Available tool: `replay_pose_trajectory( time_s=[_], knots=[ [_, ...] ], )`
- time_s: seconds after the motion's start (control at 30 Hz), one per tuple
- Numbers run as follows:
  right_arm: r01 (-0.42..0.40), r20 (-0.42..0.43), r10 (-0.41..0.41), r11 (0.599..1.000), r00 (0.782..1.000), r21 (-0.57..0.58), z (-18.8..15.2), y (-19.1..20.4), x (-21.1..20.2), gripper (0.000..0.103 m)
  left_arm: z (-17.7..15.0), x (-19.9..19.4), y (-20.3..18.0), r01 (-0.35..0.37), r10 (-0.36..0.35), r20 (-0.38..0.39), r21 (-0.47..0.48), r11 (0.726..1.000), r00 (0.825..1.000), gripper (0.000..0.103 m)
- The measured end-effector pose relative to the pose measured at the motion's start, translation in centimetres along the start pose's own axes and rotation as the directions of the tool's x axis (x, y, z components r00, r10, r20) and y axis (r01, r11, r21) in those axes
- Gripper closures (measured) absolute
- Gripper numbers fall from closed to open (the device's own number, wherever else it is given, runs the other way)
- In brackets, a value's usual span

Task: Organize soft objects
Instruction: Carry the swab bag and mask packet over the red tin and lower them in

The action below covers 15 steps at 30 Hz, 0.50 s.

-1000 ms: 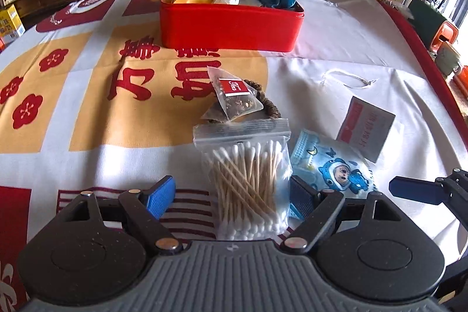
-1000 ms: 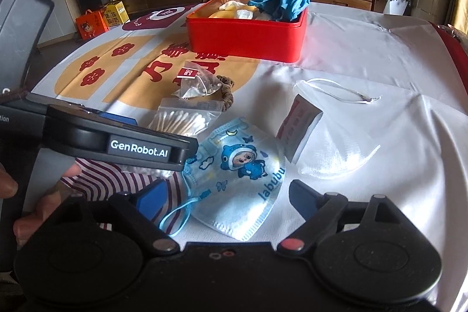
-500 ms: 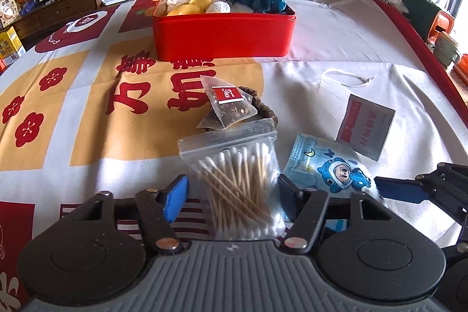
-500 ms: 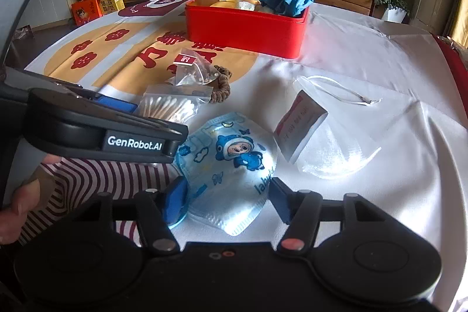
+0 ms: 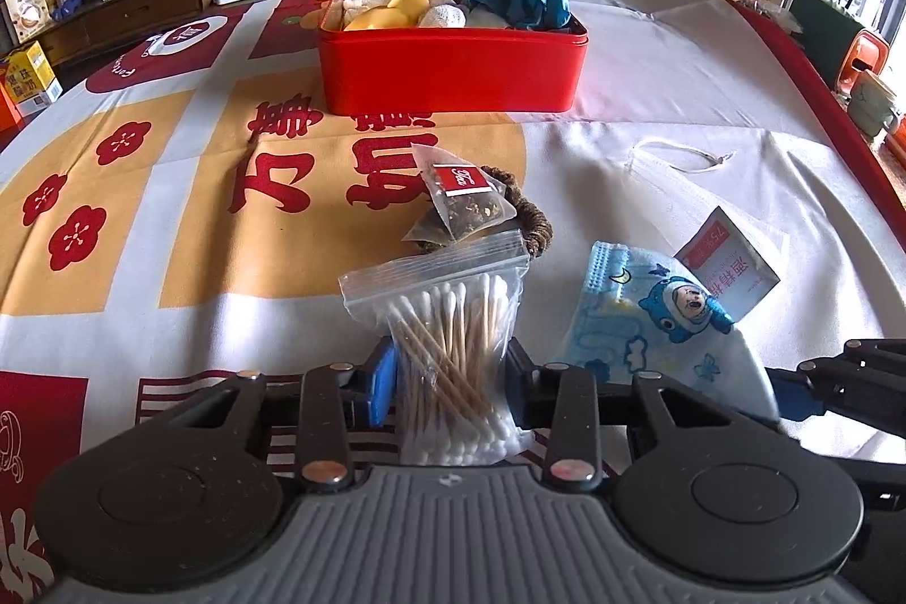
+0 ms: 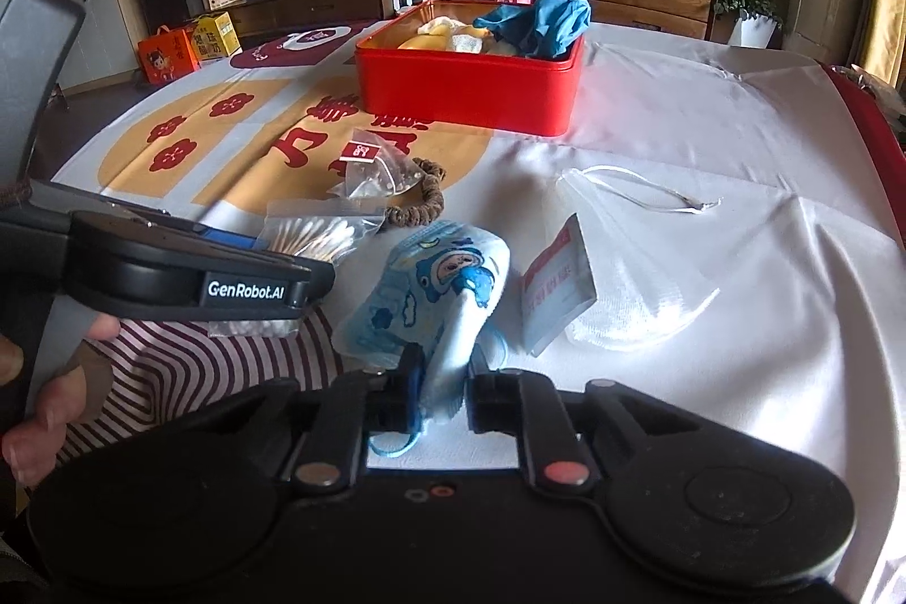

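My left gripper (image 5: 450, 386) is shut on a clear zip bag of cotton swabs (image 5: 447, 349) and holds it upright, just off the cloth. My right gripper (image 6: 444, 394) is shut on a blue cartoon face mask (image 6: 436, 298), which crumples up between the fingers; the mask also shows in the left wrist view (image 5: 651, 321). A red tin box (image 5: 453, 66) with yellow and white soft items and a blue cloth stands at the far middle of the table. A pyramid tea bag (image 5: 458, 202) lies on a brown braided ring (image 5: 532, 230).
A small white and red sachet (image 6: 558, 287) leans on a white face mask (image 6: 640, 264) to the right of the blue mask. The left gripper's body (image 6: 170, 275) fills the left of the right wrist view. Shelves and boxes stand beyond the table.
Both grippers went from open to shut: the left closed on the swab bag, the right on the blue mask. Both items are now lifted and bunched.
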State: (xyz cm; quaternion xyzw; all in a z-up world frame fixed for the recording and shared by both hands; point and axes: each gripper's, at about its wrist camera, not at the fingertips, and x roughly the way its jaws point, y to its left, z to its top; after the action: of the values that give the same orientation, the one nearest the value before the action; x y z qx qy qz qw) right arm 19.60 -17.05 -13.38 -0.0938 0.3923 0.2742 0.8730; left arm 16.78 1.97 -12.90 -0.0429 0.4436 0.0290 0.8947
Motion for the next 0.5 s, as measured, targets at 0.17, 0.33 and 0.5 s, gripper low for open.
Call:
replay_pose_trajectory(
  time_s=[0.17,0.33,0.5],
  knots=[
    [-0.013,0.025,0.012,0.999,1.0,0.034,0.1,-0.4,-1.2,0.094,0.0,-0.7,0.1,0.001,-0.001,0.002,-0.004,1.0,1.0,0.067],
    [-0.021,0.062,0.018,0.998,0.998,0.058,0.5,-0.6,-2.8,0.095,0.3,-2.1,0.1,0.014,-0.014,0.016,-0.011,1.0,1.0,0.067],
    [-0.03,0.095,0.023,0.997,0.995,0.074,1.3,-0.8,-4.5,0.095,0.7,-3.7,0.5,0.02,-0.019,0.029,-0.024,1.0,0.999,0.067]
  ],
)
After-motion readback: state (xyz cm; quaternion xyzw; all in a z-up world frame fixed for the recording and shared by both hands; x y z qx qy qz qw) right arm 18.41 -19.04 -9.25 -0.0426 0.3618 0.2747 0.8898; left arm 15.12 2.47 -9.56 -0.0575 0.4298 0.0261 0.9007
